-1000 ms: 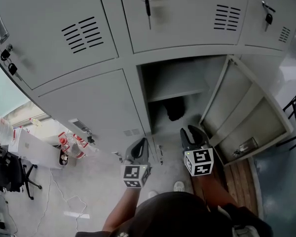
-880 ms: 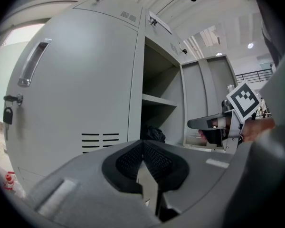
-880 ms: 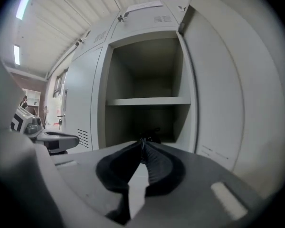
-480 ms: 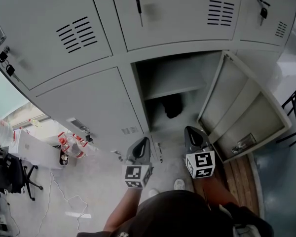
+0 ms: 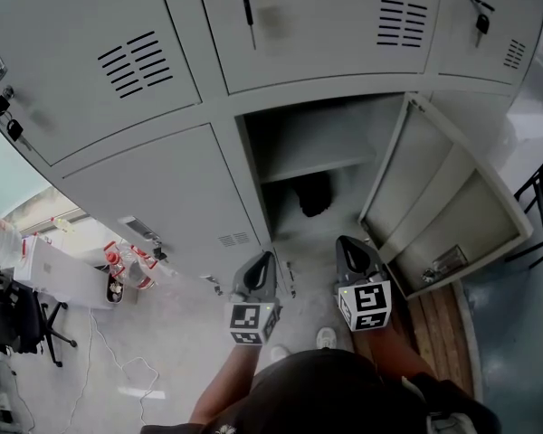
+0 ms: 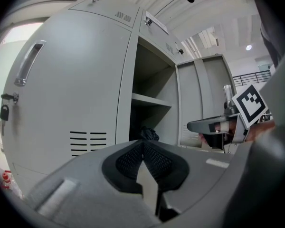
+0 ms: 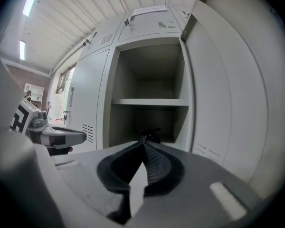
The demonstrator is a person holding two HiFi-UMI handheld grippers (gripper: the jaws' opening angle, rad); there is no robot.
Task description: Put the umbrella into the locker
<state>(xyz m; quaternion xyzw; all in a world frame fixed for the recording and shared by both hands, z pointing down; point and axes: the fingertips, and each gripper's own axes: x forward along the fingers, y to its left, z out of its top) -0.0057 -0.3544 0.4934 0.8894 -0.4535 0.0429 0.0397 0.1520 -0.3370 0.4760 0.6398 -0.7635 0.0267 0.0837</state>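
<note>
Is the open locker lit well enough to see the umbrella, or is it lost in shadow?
Head view: the umbrella is a dark lump in shadow under the shelf, outline only. Right gripper view: dim interior, fisheye-bent door, umbrella just visible. Left gripper view: only a dark sliver shows.

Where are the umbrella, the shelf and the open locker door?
umbrella (image 5: 315, 197), head view, middle of its dark bundle.
shelf (image 5: 319, 167), head view, front edge.
open door (image 5: 445, 199), head view, inner panel.
</note>
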